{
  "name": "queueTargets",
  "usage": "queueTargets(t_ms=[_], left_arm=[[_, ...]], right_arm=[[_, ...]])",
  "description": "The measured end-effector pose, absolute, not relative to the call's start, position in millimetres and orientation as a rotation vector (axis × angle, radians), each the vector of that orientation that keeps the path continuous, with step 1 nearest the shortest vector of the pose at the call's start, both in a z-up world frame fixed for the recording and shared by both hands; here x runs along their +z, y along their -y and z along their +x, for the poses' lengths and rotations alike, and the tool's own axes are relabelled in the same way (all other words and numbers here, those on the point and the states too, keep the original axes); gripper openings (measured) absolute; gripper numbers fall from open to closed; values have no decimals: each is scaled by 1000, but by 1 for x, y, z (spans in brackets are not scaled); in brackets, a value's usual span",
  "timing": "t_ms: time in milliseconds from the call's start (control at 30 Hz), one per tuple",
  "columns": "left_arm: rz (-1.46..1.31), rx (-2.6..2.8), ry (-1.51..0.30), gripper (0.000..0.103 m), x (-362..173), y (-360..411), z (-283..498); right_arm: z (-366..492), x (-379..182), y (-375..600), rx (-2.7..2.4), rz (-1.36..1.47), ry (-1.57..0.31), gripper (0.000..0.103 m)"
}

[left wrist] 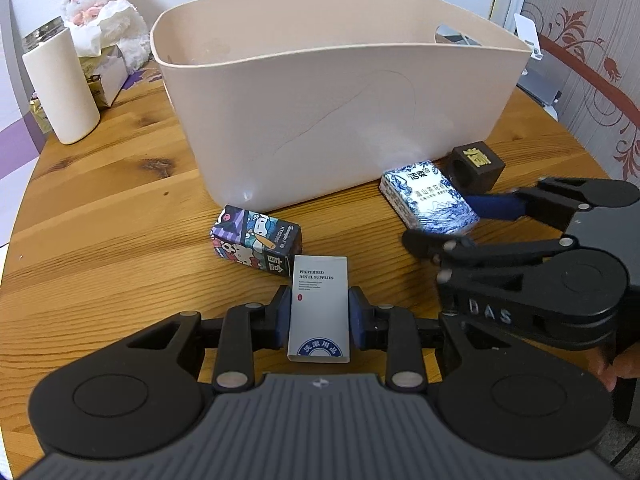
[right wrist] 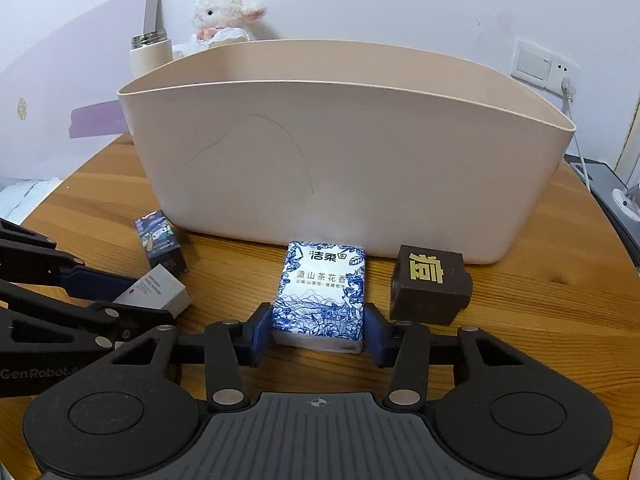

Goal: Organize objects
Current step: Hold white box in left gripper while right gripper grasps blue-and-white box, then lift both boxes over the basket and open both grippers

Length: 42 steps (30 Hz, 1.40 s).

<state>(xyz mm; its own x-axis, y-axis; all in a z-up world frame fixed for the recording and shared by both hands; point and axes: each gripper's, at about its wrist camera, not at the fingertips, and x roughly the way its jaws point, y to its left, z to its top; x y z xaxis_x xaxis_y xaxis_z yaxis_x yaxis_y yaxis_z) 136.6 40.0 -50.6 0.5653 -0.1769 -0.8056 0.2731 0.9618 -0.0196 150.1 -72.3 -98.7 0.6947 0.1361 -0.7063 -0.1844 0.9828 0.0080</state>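
A large beige bin (left wrist: 320, 120) (right wrist: 340, 152) stands on the wooden table. My left gripper (left wrist: 319, 316) is shut on a white hotel-supplies box (left wrist: 319, 308), which also shows in the right wrist view (right wrist: 154, 290). My right gripper (right wrist: 318, 332) has its blue pads against both sides of a blue-and-white tissue pack (right wrist: 322, 292) (left wrist: 428, 196) lying on the table. A cartoon-printed box (left wrist: 256, 244) (right wrist: 160, 240) lies by the bin's front. A dark brown cube (right wrist: 430, 284) (left wrist: 476, 168) with a gold character sits right of the tissue pack.
A white cylinder bottle (left wrist: 62, 88), a tissue box (left wrist: 106, 76) and a plush lamb (left wrist: 106, 8) stand at the table's back left. A wall socket (right wrist: 544, 64) with a cable is at the right. The round table edge (left wrist: 24, 200) curves on the left.
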Motion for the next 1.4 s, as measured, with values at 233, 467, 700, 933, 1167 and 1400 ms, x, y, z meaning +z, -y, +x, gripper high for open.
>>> queueTargets(t_ms=[233, 467, 700, 933, 1167, 1400], left_arm=[[94, -278, -906, 32, -39, -43, 126], [101, -289, -841, 32, -12, -40, 108], [98, -272, -735, 32, 27, -41, 101], [122, -204, -625, 32, 60, -36, 111], [151, -190, -556, 32, 85, -19, 137], [159, -144, -570, 32, 81, -1, 186]], right_arm=[[129, -88, 73, 185, -92, -742, 43], [104, -59, 78, 189, -116, -667, 43], [97, -22, 88, 172, -98, -558, 43], [103, 8, 102, 138, -73, -467, 43], [124, 27, 114, 115, -28, -411, 43], [162, 26, 119, 79, -5, -419, 43]])
